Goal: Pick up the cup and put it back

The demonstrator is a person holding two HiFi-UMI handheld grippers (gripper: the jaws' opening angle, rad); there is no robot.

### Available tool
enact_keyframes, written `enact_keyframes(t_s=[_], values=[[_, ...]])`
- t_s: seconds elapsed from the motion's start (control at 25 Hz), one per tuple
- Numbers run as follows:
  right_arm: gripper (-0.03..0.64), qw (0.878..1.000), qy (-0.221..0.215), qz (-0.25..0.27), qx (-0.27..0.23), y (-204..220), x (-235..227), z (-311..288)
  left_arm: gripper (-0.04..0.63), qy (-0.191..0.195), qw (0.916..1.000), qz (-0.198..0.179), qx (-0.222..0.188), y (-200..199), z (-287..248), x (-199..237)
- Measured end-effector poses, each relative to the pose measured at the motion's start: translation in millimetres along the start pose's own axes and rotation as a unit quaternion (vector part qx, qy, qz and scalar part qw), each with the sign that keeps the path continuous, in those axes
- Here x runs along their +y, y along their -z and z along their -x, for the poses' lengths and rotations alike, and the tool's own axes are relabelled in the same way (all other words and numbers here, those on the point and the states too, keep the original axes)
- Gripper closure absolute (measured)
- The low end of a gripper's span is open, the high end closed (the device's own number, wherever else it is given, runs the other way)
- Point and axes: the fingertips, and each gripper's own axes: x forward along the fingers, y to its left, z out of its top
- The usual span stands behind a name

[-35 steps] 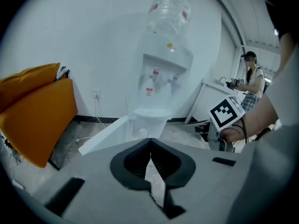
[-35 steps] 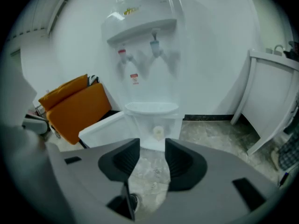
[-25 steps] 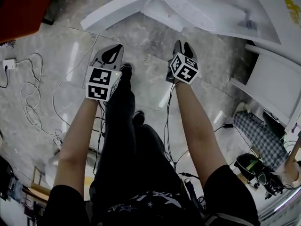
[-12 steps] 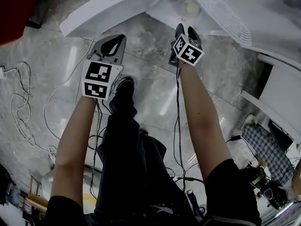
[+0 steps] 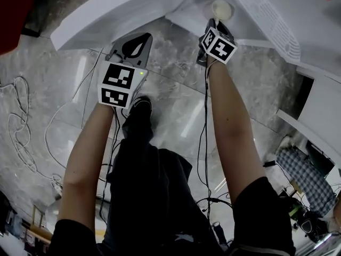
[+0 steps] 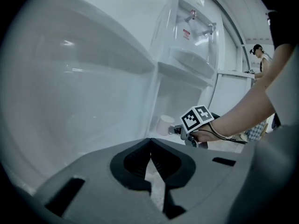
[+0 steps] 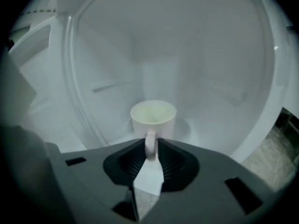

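The grasp is the step in hand. The cup (image 7: 153, 118) stands upright on the floor of the open niche (image 7: 215, 73) low in the white dispenser (image 6: 189, 50), its handle turned out toward the person. The right gripper (image 7: 150, 149) reaches into that niche with the handle between its jaws, which look pressed against it on both sides, so I take the tongs as closed on the handle, though the cup does not look lifted. The left gripper (image 6: 150, 141) hangs just outside the niche, jaws together and holding nothing. The next move, I think, calls for a straight lift, keeping the cup level and clear of the niche walls, before it is set back down.
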Motion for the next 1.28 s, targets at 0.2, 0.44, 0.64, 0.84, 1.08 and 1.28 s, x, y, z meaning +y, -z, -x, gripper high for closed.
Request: enact_keyframes(t_s=[0.2,0.44,0.64,0.84,1.08,1.28], values=[[0.566,1.0,-0.019,0.001,0.007,-2,-1,5,0.586,-0.008,1.0,-0.006,0.0,0,10,5],[0.572,0.999,-0.036,-0.014,0.024,-6,10,61,0.586,-0.021,0.9997,-0.005,0.012,-20,52,-7],[0.572,0.996,-0.078,-0.011,0.029,-15,31,144,0.586,-0.021,0.9996,-0.004,0.017,-54,95,-54],[0.572,0.991,-0.127,0.037,0.025,-41,47,238,0.586,-0.006,0.9998,-0.019,0.006,-105,151,-117],[0.572,0.986,-0.159,0.039,0.004,-79,52,359,0.586,-0.012,0.9994,-0.029,-0.016,-166,228,-173],[0.572,0.982,-0.178,0.052,-0.018,-113,47,462,0.586,-0.021,0.9989,-0.029,-0.029,-211,293,-225]])
